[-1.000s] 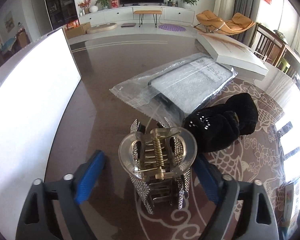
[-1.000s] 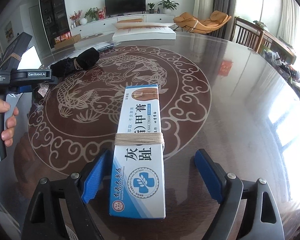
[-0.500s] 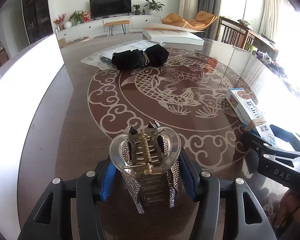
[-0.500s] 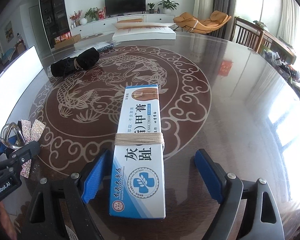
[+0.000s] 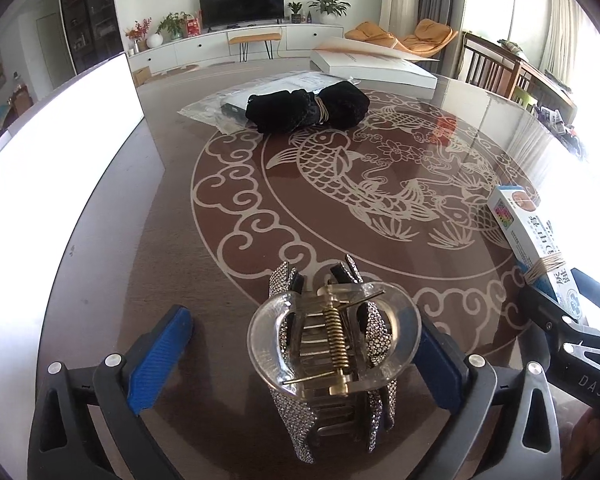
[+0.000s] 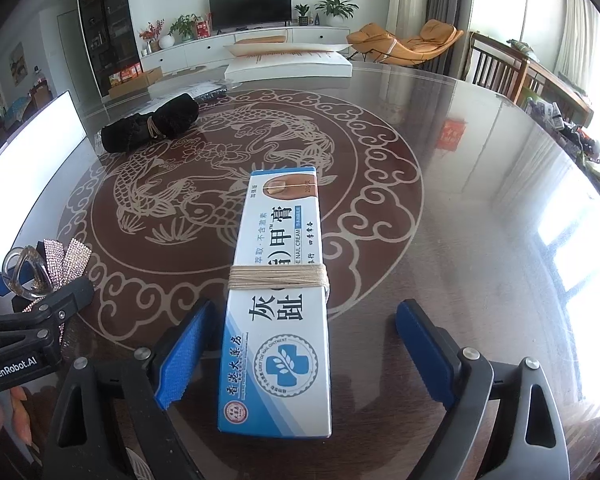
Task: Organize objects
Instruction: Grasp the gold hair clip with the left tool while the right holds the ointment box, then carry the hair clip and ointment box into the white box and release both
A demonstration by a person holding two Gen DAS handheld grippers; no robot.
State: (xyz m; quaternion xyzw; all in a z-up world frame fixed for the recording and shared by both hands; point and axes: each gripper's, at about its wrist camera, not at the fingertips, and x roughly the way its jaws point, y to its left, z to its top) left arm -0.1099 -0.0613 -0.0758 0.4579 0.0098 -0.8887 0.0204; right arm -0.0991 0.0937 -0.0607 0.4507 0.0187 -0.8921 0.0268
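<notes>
Only the left wrist view shows the plastic bag behind the one black bundle. One hair clip lies between the wide left gripper fingers; one box lies between the wide right gripper fingers, near the fish pattern on the tabletop.

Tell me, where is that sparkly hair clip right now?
In the left wrist view the hair clip sits low and central on the table, between the open left tongs, nearer their right pad.
</notes>
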